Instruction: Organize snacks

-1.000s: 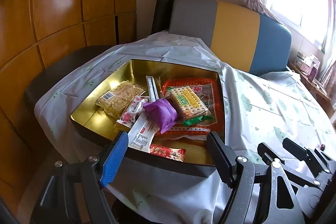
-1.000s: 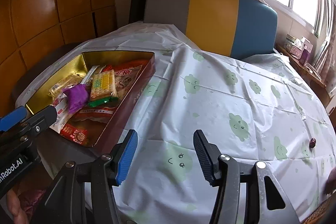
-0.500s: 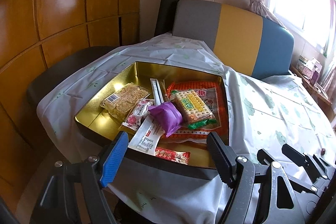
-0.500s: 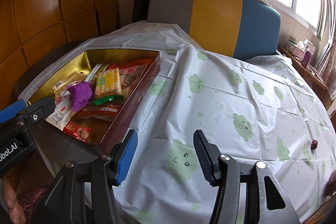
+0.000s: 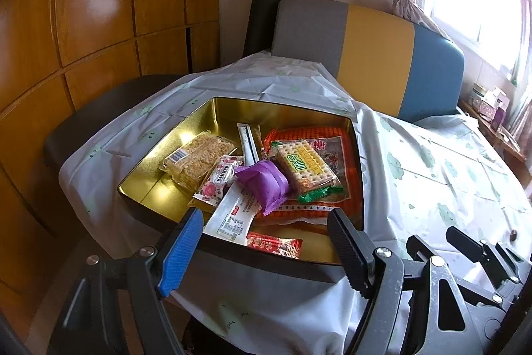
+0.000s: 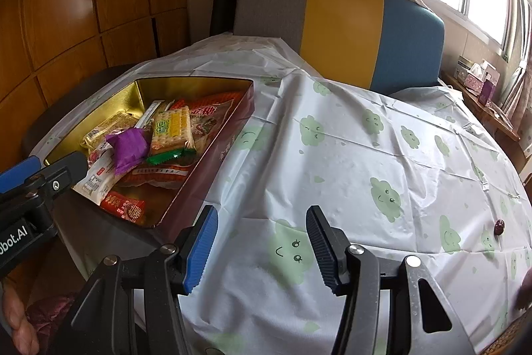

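Observation:
A gold-lined tin box (image 5: pixel 173 138) (image 6: pixel 232 135) sits on the table's left side, full of snacks. In it lie a purple pouch (image 5: pixel 264 180) (image 6: pixel 128 148), a cracker pack (image 5: pixel 304 167) (image 6: pixel 171 130), a rice-cake pack (image 5: pixel 196 160), a large orange bag (image 5: pixel 335 138), a white sachet (image 5: pixel 232 215) and a small red packet (image 5: pixel 276 243) (image 6: pixel 123 207). My left gripper (image 5: pixel 266 247) is open and empty, just short of the box's near wall. My right gripper (image 6: pixel 262 242) is open and empty over the tablecloth, right of the box.
A white tablecloth with green cloud faces (image 6: pixel 365 155) covers the round table. A small dark red object (image 6: pixel 498 227) lies at its right edge. A grey, yellow and blue sofa back (image 6: pixel 342 29) stands behind. Wooden panels (image 5: pixel 99 22) line the left wall.
Both grippers have drawn back and risen slightly, so the box sits a little lower and farther in view. Both stay open and empty.

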